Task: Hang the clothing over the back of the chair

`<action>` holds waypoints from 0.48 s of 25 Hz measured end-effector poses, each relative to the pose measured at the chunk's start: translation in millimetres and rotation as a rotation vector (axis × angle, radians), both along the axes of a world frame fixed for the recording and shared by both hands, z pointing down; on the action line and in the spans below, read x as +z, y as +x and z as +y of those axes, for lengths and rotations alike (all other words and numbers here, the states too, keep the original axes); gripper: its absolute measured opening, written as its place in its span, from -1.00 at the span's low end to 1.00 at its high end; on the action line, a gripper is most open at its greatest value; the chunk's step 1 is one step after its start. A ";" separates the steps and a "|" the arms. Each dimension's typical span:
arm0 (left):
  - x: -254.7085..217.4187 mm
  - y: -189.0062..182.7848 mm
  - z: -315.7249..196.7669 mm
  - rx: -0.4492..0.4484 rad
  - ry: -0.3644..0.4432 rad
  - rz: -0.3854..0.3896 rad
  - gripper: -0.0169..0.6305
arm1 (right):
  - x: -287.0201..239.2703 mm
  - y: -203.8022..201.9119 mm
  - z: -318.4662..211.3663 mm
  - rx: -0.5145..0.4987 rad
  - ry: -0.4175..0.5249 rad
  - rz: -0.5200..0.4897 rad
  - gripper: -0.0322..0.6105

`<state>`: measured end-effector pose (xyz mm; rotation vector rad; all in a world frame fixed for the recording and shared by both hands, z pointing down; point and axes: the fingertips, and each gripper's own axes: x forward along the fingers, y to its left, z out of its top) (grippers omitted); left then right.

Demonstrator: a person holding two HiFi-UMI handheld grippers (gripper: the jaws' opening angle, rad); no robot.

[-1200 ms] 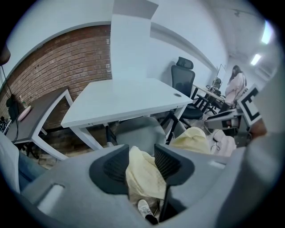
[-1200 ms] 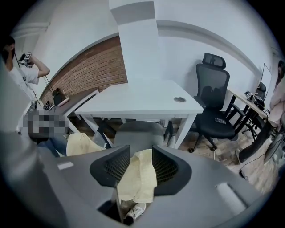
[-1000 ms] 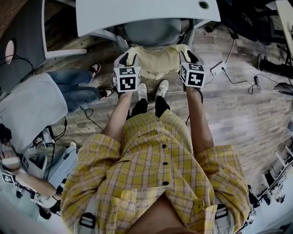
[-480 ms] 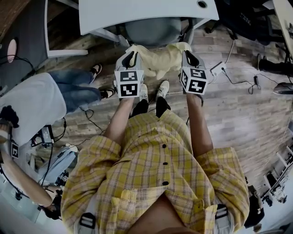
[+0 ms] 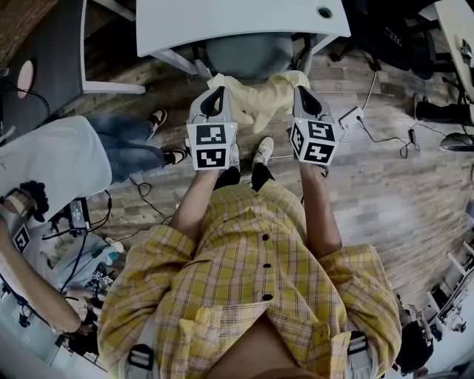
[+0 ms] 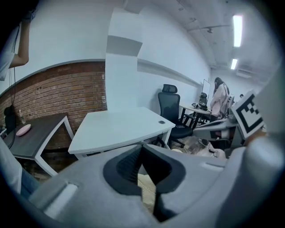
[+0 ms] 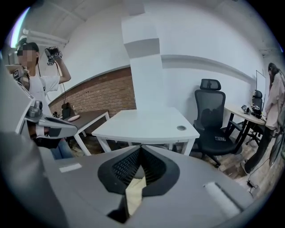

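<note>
The clothing [image 5: 259,100] is soft matt cloth; floor [image 5: 385,194] seems wooden.

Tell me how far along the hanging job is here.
Done: the left gripper and right gripper are each shut on an end of the pale yellow clothing. In hand: it is held up, spread between them, in front of the grey chair tucked under the white desk. Left: draping it over the chair back, which does not look covered yet.

1. Head view: above the person [image 5: 252,281], facing steeply down. The left gripper [image 5: 215,95] and right gripper [image 5: 305,95] are near, before the white desk [image 5: 222,22].
2. Gripper views: each sits close behind its own jaws, facing forward over the desk.
3. All three views share the desk's near edge.
</note>
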<state>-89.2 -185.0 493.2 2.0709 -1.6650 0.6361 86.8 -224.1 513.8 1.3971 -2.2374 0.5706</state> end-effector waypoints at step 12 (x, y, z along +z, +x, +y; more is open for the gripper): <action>-46.0 13.8 15.2 0.022 0.088 0.023 -0.94 | -44.3 -5.9 16.3 0.004 0.079 -0.033 -0.88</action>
